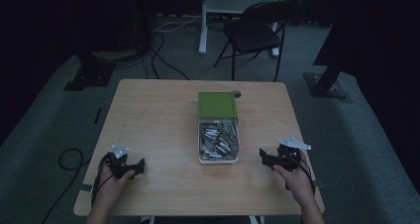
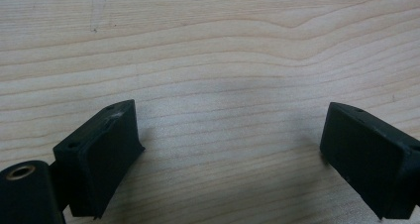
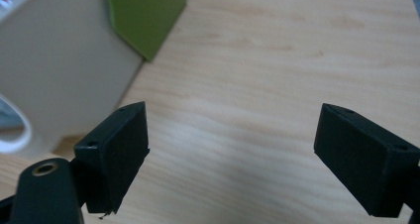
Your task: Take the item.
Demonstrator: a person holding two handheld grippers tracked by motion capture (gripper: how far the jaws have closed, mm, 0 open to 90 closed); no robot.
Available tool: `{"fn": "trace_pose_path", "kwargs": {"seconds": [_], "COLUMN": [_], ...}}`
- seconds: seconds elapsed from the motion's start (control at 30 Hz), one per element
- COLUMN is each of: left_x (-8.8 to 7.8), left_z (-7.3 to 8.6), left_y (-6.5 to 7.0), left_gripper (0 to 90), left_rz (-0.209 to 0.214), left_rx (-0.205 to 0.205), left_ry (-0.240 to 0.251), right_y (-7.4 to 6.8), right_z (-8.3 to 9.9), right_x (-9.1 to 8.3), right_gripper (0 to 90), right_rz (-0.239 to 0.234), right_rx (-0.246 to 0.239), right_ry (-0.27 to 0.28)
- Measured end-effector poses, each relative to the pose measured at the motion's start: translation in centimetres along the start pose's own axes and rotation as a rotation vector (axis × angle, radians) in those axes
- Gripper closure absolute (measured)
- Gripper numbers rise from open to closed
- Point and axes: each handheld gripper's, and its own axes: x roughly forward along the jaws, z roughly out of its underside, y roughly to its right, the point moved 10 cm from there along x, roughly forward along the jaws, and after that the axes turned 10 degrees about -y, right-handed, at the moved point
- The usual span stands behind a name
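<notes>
A white box (image 1: 219,157) stands mid-table, with its green lid (image 1: 217,104) slid back over the far half and several small metal pieces (image 1: 218,140) in the uncovered part. My left gripper (image 1: 140,166) rests near the front left of the table, held in a hand, and is open over bare wood (image 2: 230,135). At the front right, my right gripper (image 1: 263,157) is open too, just right of the box. In the right gripper view, the box's white wall (image 3: 59,70) and green lid (image 3: 146,13) lie to the left of the gripper (image 3: 230,144).
The wooden table (image 1: 158,115) stands on grey carpet. A black folding chair (image 1: 257,30) and a white table leg (image 1: 203,21) are beyond its far edge. Dark stand bases (image 1: 89,75) sit left and right (image 1: 327,83), and a cable (image 1: 69,159) lies on the floor at left.
</notes>
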Motion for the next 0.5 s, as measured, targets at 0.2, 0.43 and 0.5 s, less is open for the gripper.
{"fn": "trace_pose_path", "kwargs": {"seconds": [0.2,0.43,0.5], "left_x": [0.0,0.0,0.0], "left_z": [0.0,0.0,0.0], "left_y": [0.0,0.0,0.0], "left_gripper": [8.9,8.9,8.9], "left_rz": [0.0,0.0,0.0], "left_rx": [0.0,-0.001,-0.001], "left_ry": [0.0,0.0,0.0], "right_y": [-1.0,-2.4,-2.8], "right_z": [-1.8,-3.4,-3.8], "right_x": [-0.7,-1.4,-1.6], "right_gripper": [14.0,16.6,17.8], "right_rz": [-0.018,-0.043,-0.045], "right_rx": [-0.014,-0.047,-0.064], "right_ry": [0.03,0.063,0.07]}}
